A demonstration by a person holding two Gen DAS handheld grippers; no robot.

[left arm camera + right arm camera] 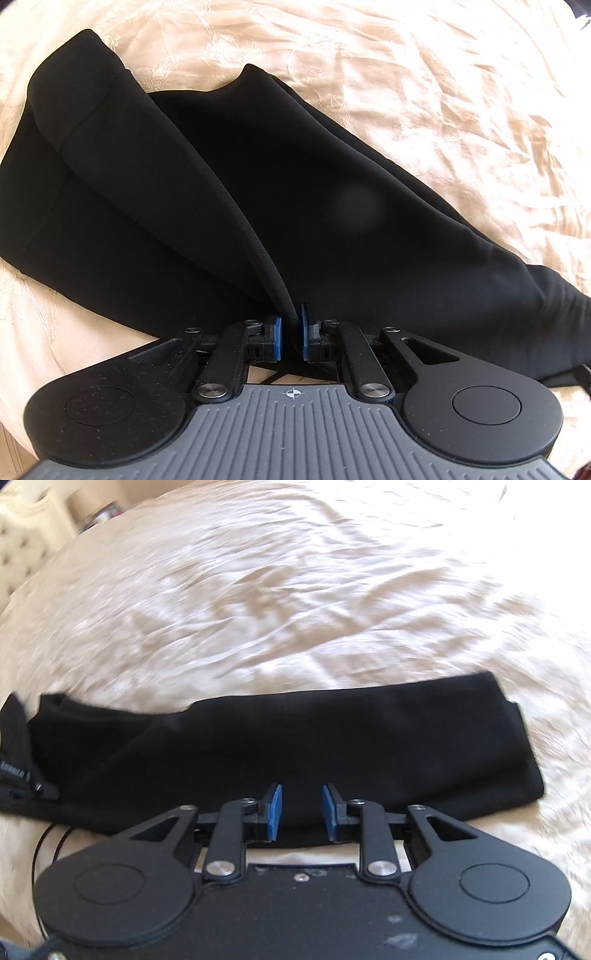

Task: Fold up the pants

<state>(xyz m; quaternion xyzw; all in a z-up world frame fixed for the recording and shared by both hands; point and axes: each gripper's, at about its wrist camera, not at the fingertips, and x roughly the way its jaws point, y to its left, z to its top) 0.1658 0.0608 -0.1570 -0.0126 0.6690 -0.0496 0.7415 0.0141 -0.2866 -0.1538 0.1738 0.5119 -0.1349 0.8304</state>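
Black pants (207,192), 1 pair: left hand-held gripper (290,334) pinches them, right hand-held gripper (301,812) open.

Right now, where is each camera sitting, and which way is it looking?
Left wrist view: sits on the left gripper, looking forward along its fingers at the black pants spread on the cream bedspread. Its jaws are pinched shut on a raised fold of the pants.
Right wrist view: sits on the right gripper, looking across the pants toward the bedspread and a headboard. Its jaws stand open, holding nothing.
Shared: both show the same black pants on the same bedspread.
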